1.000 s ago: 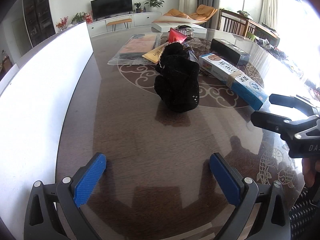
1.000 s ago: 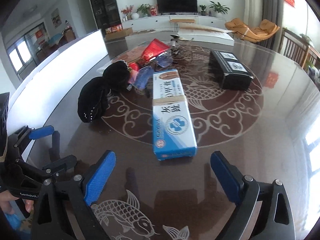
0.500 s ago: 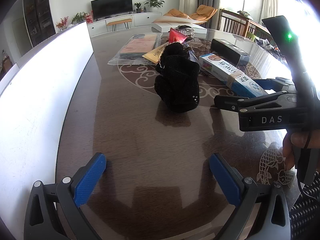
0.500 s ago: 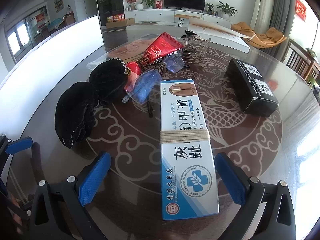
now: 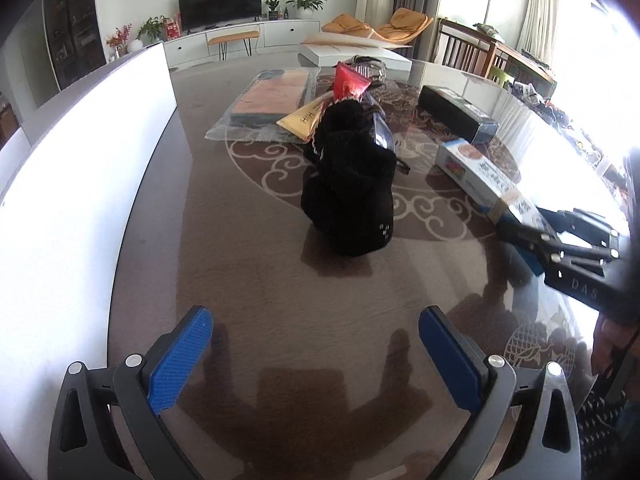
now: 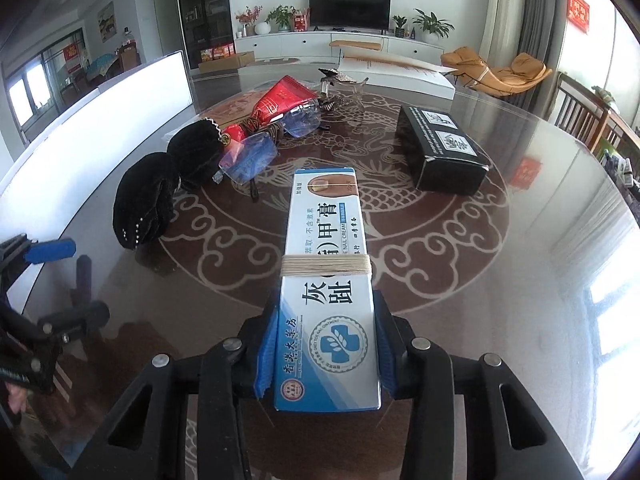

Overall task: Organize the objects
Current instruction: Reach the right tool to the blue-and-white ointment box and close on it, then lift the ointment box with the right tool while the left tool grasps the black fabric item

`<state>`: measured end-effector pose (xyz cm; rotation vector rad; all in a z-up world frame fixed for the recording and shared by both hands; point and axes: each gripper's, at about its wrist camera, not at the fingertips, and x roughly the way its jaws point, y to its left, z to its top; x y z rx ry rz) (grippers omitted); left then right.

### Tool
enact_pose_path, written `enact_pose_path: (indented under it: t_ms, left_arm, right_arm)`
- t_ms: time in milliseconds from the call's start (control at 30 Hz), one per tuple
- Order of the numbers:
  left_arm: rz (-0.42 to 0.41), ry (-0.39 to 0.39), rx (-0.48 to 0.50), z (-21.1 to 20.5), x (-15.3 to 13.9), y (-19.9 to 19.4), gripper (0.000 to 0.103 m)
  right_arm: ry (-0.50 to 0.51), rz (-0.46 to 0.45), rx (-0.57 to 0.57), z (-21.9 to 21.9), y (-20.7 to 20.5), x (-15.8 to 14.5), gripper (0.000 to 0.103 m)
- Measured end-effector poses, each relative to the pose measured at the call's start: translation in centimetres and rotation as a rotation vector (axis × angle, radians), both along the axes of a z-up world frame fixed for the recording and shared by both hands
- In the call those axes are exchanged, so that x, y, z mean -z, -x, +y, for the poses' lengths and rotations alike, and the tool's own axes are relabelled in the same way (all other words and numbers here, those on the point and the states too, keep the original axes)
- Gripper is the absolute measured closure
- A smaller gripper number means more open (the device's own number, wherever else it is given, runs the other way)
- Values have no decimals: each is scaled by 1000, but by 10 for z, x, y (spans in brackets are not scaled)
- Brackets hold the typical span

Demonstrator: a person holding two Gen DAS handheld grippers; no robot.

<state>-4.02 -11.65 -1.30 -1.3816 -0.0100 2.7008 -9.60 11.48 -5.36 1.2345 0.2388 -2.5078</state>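
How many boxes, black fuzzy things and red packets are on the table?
Boxes: 2, the blue-and-white box in the right hand-held gripper and the black box.
Black fuzzy things: 2.
Red packets: 1.
Total: 5.

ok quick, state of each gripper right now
left gripper: open, nothing between its pads.
right gripper: jaws have just closed on the near end of the blue-and-white box.

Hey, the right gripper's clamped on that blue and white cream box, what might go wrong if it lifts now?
1. The right gripper, jaws just closed, holds the blue and white cream box only at its near end; the long far end could droop or swing.
2. A swing left could hit the black velvet pouch or the glasses.
3. The thin carton's sides may crush under the pads.
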Motion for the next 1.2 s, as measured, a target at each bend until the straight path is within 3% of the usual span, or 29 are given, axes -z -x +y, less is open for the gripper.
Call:
enact_pose_path:
  t_ms: [133, 233, 267, 300, 333, 400, 433, 533, 600, 633, 667, 700, 833, 967, 1100, 1200]
  left_arm:
    - [51, -27, -2, 7, -19, 36, 0]
    - [24, -38, 19, 18, -16, 69, 1]
    - [13, -53, 48, 24, -12, 76, 13]
    - [-7, -49, 72, 30, -8, 81, 57]
    - [-41, -22, 77, 34, -3, 85, 78]
    - [-12, -52, 78, 36, -6, 75, 78]
    - [-5, -52, 71, 36, -7, 67, 78]
    - [1, -83, 56, 31, -10, 39, 78]
    - [2, -107, 47, 23, -15, 20, 78]
    - [8, -127, 41, 18, -20, 9, 78]
    - [18, -145, 34, 12, -29, 0, 78]
    - [34, -167, 27, 3, -40, -9, 78]
    - [115, -220, 6, -35, -94, -51, 78]
    - [192, -160, -84, -92, -137, -81, 78]
    - [212, -34, -248, -161, -148, -96, 78]
    - [162, 4, -362, -210, -135, -101, 78]
  right_arm:
    - [1, -12, 23, 20, -14, -1, 61]
    - [26, -42, 32, 27, -12, -3, 61]
    - [40, -59, 34, 29, -9, -4, 61]
    - [57, -80, 36, 32, -7, -5, 61]
    - [80, -106, 40, 34, -4, -6, 60]
    - [128, -163, 58, 41, 2, -8, 55]
    - [137, -189, 70, 42, 6, -9, 47]
    - [99, -237, 78, 32, 20, -9, 30]
    - [49, -231, 54, 17, 29, -9, 31]
    - [11, -217, 47, 10, 31, -9, 50]
    - [-56, -198, 51, 4, 32, -9, 59]
    - [-75, -206, 51, 1, 32, -10, 59]
    - [36, -249, 59, -3, 24, -27, 59]
    - [179, -243, -25, -40, 13, -72, 59]
    - [328, -214, -175, -113, 0, -128, 59]
    - [412, -206, -300, -181, -11, -160, 59]
